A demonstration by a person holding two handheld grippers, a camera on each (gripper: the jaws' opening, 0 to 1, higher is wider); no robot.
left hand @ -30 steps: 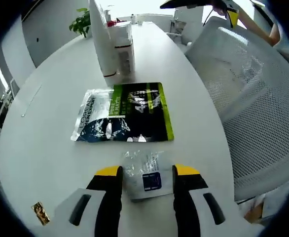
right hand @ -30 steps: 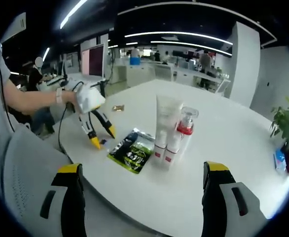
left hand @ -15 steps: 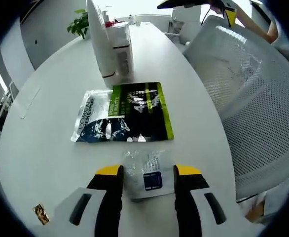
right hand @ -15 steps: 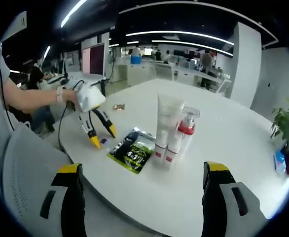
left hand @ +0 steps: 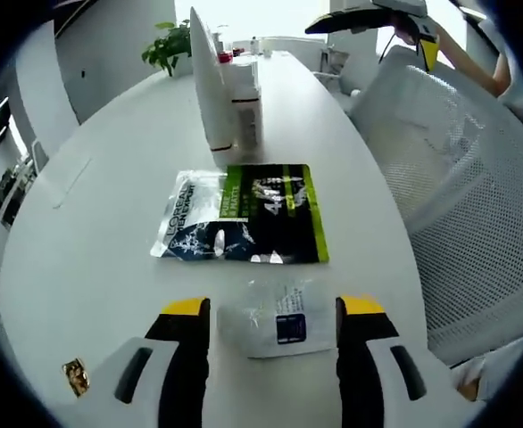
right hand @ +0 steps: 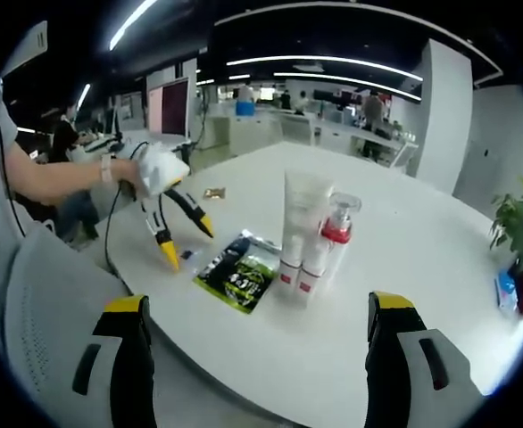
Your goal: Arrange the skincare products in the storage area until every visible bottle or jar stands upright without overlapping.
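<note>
Standing upright, clustered mid-table: white tube, red-collared pump bottle | lying flat just beside: green-black sachet, small clear sachet | left gripper spread wide around small sachet, not gripping | right gripper released, off table edge.

The flat dark-and-green sachet reads "L'ORÉAL MEN EXPERT"; its other print is too small to read.

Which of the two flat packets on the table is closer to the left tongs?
The small clear sachet with the dark blue square, lying between the open left tongs. The larger black-and-green packet lies farther away, toward the upright tubes.
</note>
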